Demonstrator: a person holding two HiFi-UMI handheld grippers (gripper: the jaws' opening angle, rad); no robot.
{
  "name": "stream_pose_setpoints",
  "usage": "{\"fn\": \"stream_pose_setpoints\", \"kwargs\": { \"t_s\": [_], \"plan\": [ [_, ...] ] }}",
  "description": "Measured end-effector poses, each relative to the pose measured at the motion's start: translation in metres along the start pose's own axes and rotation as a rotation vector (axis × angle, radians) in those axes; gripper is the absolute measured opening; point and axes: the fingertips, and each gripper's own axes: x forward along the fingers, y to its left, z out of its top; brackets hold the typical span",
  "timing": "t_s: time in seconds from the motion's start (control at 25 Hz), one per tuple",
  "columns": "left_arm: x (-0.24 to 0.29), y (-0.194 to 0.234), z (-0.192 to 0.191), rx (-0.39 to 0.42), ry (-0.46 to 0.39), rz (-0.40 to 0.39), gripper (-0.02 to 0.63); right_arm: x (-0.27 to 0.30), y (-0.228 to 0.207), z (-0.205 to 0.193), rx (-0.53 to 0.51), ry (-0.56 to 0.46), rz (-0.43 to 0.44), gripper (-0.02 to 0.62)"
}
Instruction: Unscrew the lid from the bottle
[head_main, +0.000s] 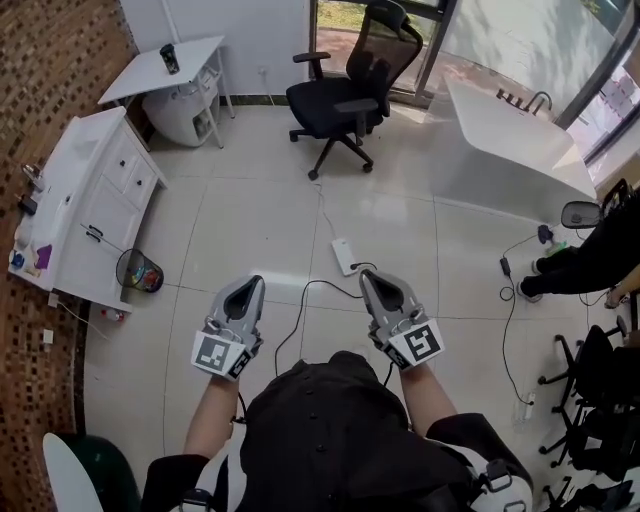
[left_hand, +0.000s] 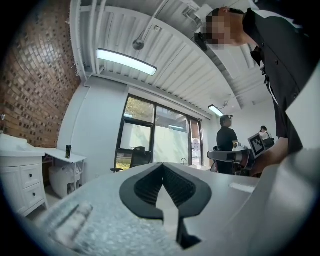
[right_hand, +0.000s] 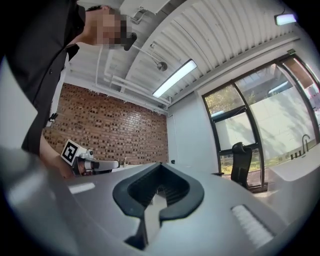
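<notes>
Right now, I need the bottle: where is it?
Head view, far upper left: the dark bottle stands on the white side table near the brick wall.

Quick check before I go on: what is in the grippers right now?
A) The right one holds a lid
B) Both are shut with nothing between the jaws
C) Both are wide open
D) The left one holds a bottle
B: the left gripper and the right gripper are held out over the tiled floor with their jaws together, and each gripper view shows nothing between them.
</notes>
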Motion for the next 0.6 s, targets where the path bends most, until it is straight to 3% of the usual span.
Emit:
{"fn": "stream_pose_setpoints", "kwargs": {
  "t_s": [0.2,0.6],
  "plan": [
    [0.036,0.019,-0.01,-0.017,0.005,0.045,0.002,0.037,-0.033,-0.01,0.01,0.009,0.065,0.005],
    [0.166,0.061,0.007,0.018,-0.061,0.135,0.002,0.106,-0.163,-0.009,0.013,0.001,0.144,0.005]
  ]
}}
